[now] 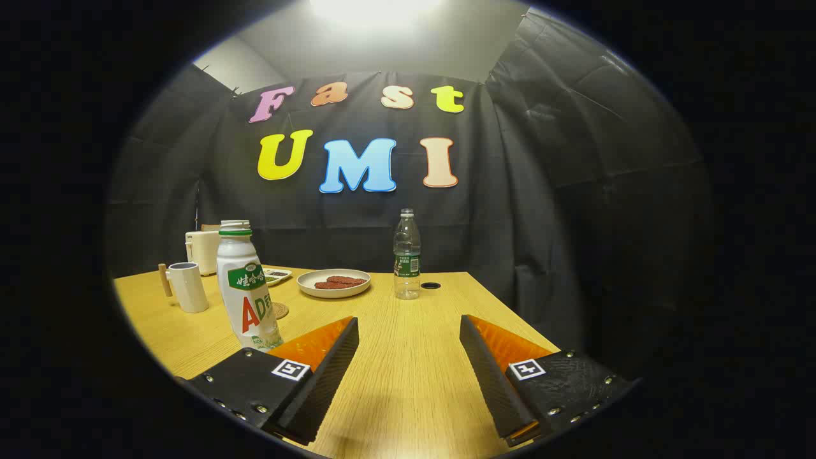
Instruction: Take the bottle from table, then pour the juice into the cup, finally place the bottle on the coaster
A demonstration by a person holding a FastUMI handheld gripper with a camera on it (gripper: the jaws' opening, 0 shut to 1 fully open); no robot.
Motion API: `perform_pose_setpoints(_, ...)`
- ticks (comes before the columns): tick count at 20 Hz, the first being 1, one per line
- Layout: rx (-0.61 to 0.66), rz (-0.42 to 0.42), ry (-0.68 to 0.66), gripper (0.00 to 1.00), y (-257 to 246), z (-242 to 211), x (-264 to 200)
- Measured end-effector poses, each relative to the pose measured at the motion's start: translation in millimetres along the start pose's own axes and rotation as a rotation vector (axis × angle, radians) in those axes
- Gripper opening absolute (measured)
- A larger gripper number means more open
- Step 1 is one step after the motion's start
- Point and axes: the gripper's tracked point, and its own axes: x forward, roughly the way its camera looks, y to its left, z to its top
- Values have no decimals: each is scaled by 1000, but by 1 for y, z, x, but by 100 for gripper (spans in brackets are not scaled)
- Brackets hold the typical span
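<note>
claw (408, 357) spread wide over bare bench (408, 382), gripping nothing. white juice bottle (245, 287) upright just left of the fingers, coaster (280, 310) behind it, cup (188, 287) further left; likely lining up for the grab.

Coaster (280, 310) mostly behind bottle (245, 287)

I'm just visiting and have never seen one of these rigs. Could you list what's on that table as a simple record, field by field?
gripper: fingers open, apart over bare table, holding nothing
white bottle: upright, just ahead of the left finger
coaster: partly hidden behind the white bottle
cup: white, wooden handle, beyond the white bottle
plate: holds dark food, far beyond the fingers
clear bottle: upright beside the plate
table: wooden
task stage: white bottle not yet grasped
</note>
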Motion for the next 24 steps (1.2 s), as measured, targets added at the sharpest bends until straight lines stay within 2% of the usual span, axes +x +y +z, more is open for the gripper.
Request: perform_pose_setpoints(24, 3, 4, 3, 98, 0, 0, 5)
